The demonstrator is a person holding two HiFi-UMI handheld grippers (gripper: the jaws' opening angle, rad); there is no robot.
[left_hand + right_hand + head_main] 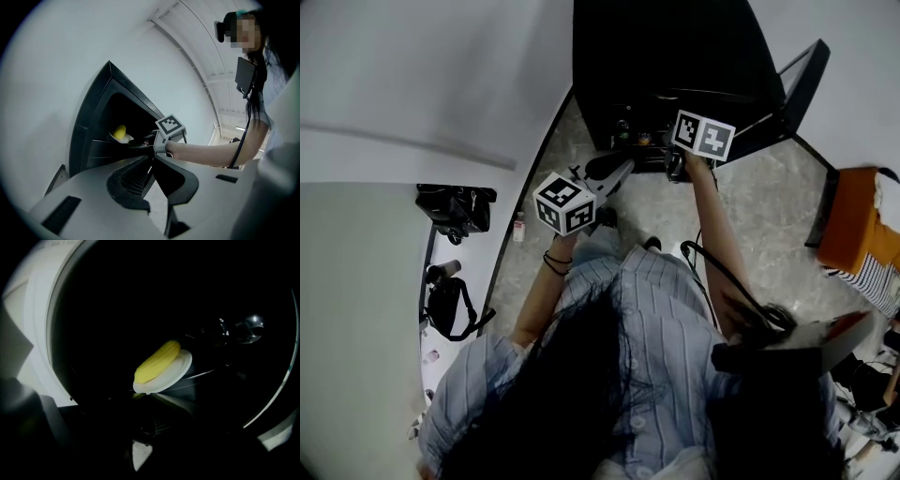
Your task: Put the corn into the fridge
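Observation:
A yellow corn cob (157, 363) lies on a small white plate (174, 372) inside the dark fridge (675, 56). My right gripper (143, 397) is shut on the plate's near edge and reaches into the fridge opening (667, 165). From the left gripper view, the corn (120, 131) and plate (124, 139) show inside the black fridge (91, 140), at the tip of the right gripper (140, 143). My left gripper (152, 159) hangs outside the fridge with its jaw tips together and nothing between them; in the head view the left gripper (622, 169) points at the fridge front.
The fridge door (797, 89) stands open to the right. A shiny round object (253, 324) sits deeper inside the fridge. An orange seat (855, 220) is at the right. Black bags (455, 208) and a small bottle (518, 227) lie at the left by the wall.

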